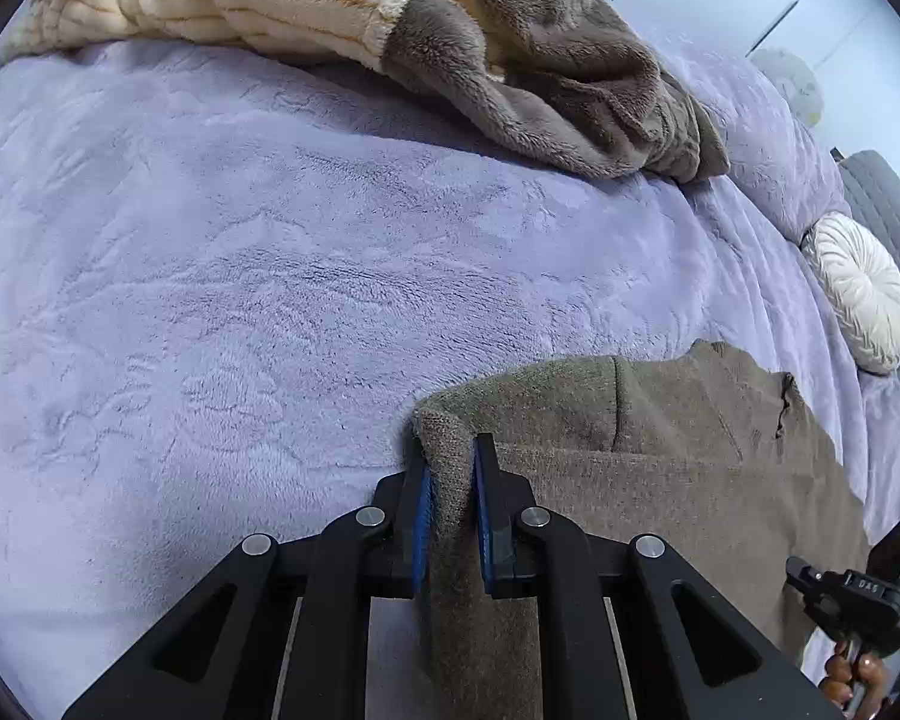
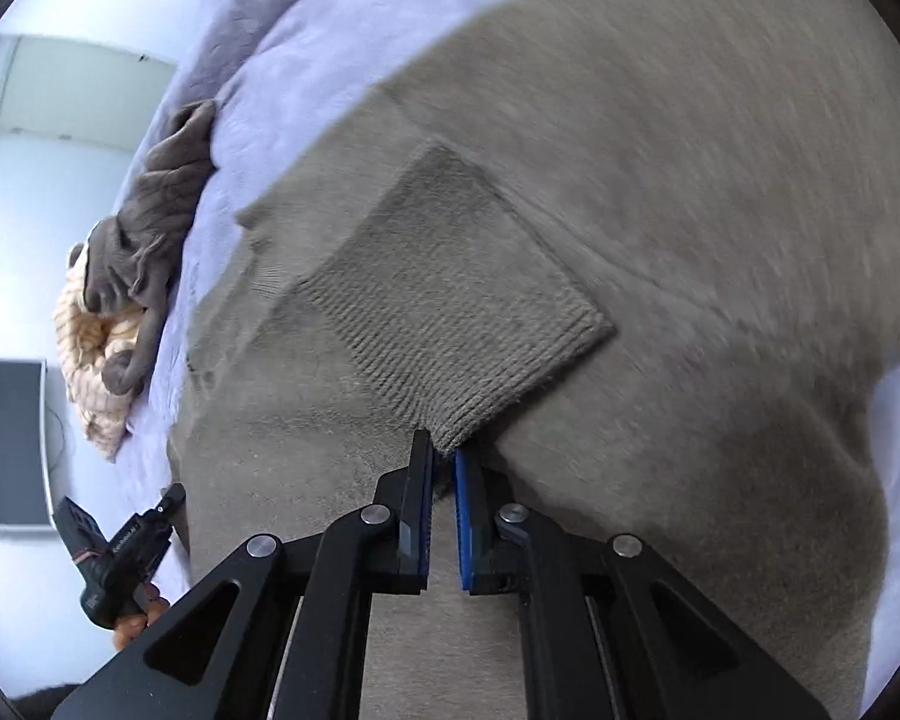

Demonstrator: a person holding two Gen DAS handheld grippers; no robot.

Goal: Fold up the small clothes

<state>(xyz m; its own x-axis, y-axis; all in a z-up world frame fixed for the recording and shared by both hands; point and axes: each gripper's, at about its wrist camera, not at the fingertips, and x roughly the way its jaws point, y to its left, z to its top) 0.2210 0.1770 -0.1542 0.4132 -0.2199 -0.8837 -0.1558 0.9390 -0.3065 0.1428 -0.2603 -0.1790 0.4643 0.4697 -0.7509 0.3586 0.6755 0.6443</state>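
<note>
1. The left gripper (image 1: 453,450) pinches a fold of the brown sweater (image 1: 660,450); its fingers squeeze the cloth.
2. The right gripper (image 2: 444,456) bites the sweater's ribbed cuff (image 2: 450,312); fingers together.
3. The sweater lies on the purple blanket (image 1: 270,300).

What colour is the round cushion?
White, with pleats; the round cushion shows best in the left wrist view.

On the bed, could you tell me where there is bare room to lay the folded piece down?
The lavender blanket lies bare across the wide stretch between the striped plush pile at the far edge and the grey-brown knit garment. It is crowded near the round white cushion.
</note>
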